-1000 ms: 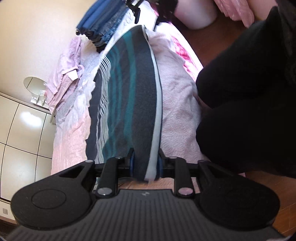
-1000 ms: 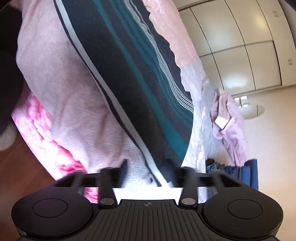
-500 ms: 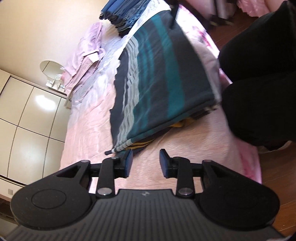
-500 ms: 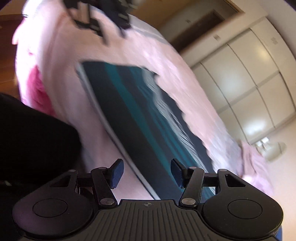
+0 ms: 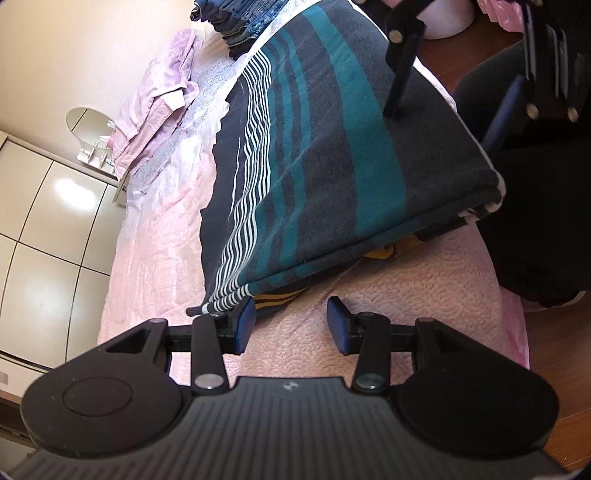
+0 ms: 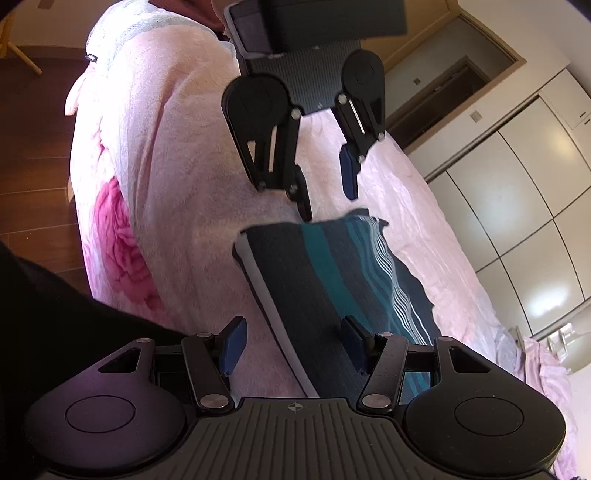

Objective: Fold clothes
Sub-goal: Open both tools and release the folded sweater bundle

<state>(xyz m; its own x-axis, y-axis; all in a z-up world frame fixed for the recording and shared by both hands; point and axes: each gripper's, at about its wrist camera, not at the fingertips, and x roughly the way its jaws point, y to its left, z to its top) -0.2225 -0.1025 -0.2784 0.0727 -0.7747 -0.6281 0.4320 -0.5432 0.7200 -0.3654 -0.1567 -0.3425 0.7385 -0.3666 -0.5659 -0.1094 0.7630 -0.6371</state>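
A folded dark striped garment with teal and white stripes lies flat on the pink bed cover. It also shows in the right wrist view. My left gripper is open and empty, just short of the garment's near edge. My right gripper is open and empty above the garment's other end. The left gripper shows in the right wrist view, and the right gripper in the left wrist view. A yellow-striped layer peeks out under the fold.
A stack of folded blue clothes and a lilac garment lie at the bed's far end. The person's dark legs stand at the bed's side. White wardrobe doors line the wall. Wooden floor lies beyond the bed.
Both grippers let go of the striped garment and opened. It now lies folded on the bed, and both grippers have drawn back from its ends.
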